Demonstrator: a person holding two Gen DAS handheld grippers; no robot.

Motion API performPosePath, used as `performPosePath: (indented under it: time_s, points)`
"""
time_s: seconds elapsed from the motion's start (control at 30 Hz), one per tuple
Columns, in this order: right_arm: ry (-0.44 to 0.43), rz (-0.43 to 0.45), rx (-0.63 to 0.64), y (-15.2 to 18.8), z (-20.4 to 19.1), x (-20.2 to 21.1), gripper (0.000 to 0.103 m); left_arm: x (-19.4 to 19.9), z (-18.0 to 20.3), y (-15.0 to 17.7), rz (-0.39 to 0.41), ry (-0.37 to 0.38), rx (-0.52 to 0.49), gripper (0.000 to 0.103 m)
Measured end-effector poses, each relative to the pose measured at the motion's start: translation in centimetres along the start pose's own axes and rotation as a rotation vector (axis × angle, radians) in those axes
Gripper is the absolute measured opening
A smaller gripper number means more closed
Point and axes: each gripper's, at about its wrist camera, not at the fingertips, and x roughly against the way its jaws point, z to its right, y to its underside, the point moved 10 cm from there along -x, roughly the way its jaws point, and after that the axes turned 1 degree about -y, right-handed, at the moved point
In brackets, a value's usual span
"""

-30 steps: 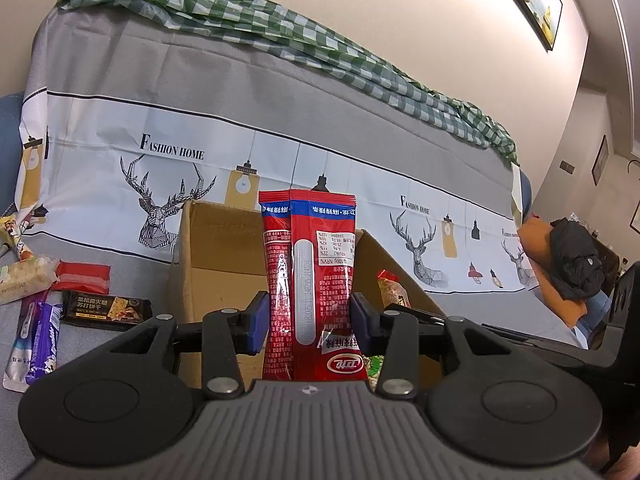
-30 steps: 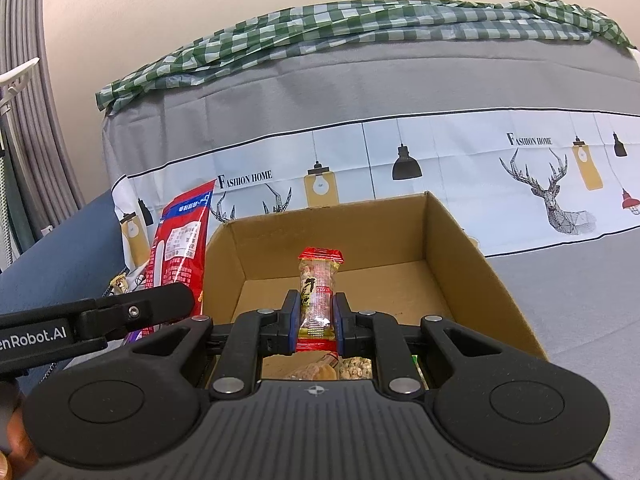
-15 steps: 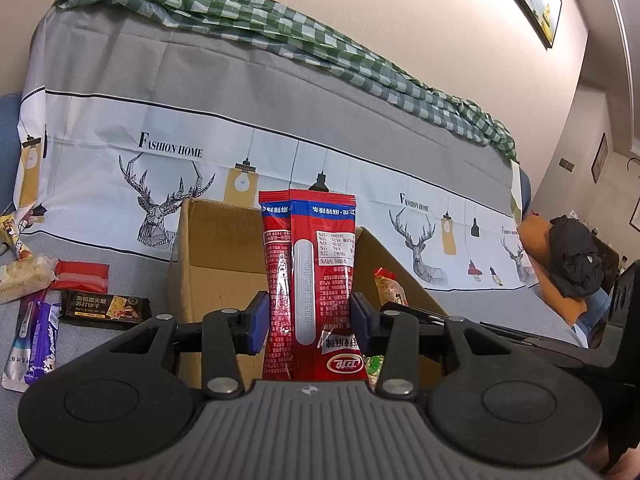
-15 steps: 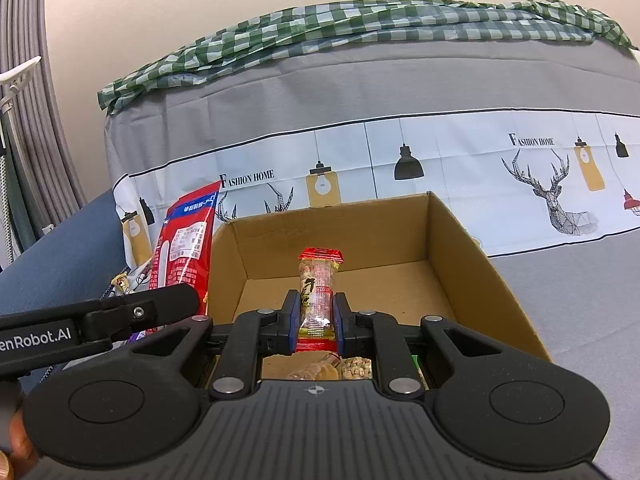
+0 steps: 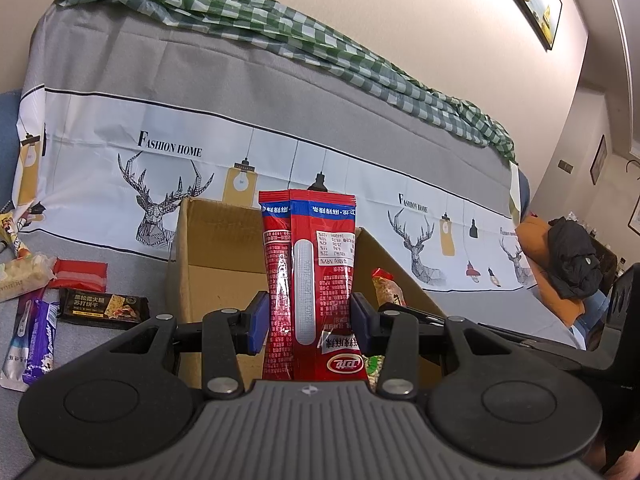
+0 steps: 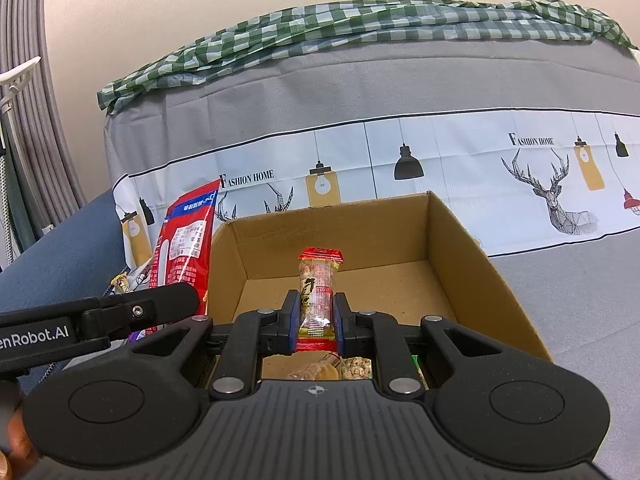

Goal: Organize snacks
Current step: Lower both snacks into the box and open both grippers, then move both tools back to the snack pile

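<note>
Two snacks stood upright: a tall red foil packet [image 5: 310,280], blue-banded on top, pinched by the left gripper [image 5: 308,318], and a small clear red-ended bar [image 6: 318,300] clamped in the right gripper [image 6: 318,318] over the brown cardboard box [image 6: 460,264].

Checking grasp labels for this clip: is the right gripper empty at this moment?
No: the right gripper is shut on a small clear snack pack with red ends, held upright over the cardboard box.

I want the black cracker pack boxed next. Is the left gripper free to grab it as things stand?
Probably not yet. The left gripper is shut on the tall red packet, so its jaws are full. The black cracker pack lies uncovered on the grey cover left of the cardboard box; otherwise nothing blocks it.
</note>
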Motion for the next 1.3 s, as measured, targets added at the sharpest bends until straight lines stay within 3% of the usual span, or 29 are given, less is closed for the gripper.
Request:
performPosePath:
  time_s: [0.07, 0.13, 0.17, 0.2, 0.23, 0.47, 0.7, 0.8, 0.9, 0.97, 1.0, 1.03, 1.13, 1.2, 1.3]
  points:
    - [-0.003, -0.004, -0.001, 0.1, 0.0, -0.1, 0.017, -0.3, 0.1, 0.2, -0.023, 0.012, 0.006, 0.049]
    - [-0.011, -0.018, -0.006, 0.2, -0.1, -0.2, 0.020, -0.8, 0.1, 0.8, -0.063, 0.024, 0.014, 0.060]
    - [-0.008, -0.027, -0.009, 0.2, -0.1, -0.4, 0.025, -0.8, 0.0, 0.9, -0.063, 0.017, 0.016, 0.060]
    - [0.002, -0.033, -0.010, 0.3, -0.1, -0.5, 0.040, -0.8, -0.2, 0.8, -0.060, 0.008, 0.015, 0.060]
    - [0.022, -0.030, -0.014, 0.2, 0.0, -0.6, 0.049, -0.6, -0.5, 0.7, -0.054, 0.004, 0.017, 0.060]
    - [0.017, -0.019, -0.052, 0.0, -1.2, -0.8, 0.050, 1.1, -3.4, 0.0, -0.009, -0.031, 0.098, 0.060]
    - [-0.015, 0.002, -0.017, 0.3, -4.9, -0.8, 0.050, 3.9, -6.8, -1.2, 0.013, -0.075, 0.108, 0.056]
    - [-0.052, 0.021, 0.006, 0.4, -7.1, -0.6, 0.045, 4.4, -9.2, -1.7, -0.043, -0.113, 0.114, 0.054]
    - [-0.099, 0.040, 0.025, 0.5, -9.4, -0.4, 0.037, 4.1, -12.2, -2.3, -0.099, -0.161, 0.106, 0.043]
    - [-0.130, 0.036, 0.032, 0.7, -10.9, -0.5, 0.035, 3.6, -14.7, -3.0, -0.134, -0.185, 0.119, 0.029]
    - [-0.145, 0.034, 0.036, 0.8, -11.6, -0.5, 0.032, 3.1, -15.9, -3.3, -0.155, -0.191, 0.124, 0.015]
    - [-0.165, 0.033, 0.046, 1.0, -12.6, -0.6, 0.029, 2.8, -17.0, -3.3, -0.176, -0.193, 0.131, 0.007]
    - [-0.220, 0.016, 0.075, 1.6, -15.1, -1.0, 0.016, 2.2, -20.4, -2.2, -0.202, -0.197, 0.159, 0.006]
    - [-0.247, 0.007, 0.107, 2.1, -16.9, -1.3, 0.016, 2.1, -22.8, -0.4, -0.268, -0.242, 0.209, 0.006]
    - [-0.287, -0.008, 0.136, 2.9, -19.6, -1.8, 0.016, 2.2, -26.1, -0.3, -0.275, -0.262, 0.348, 0.006]
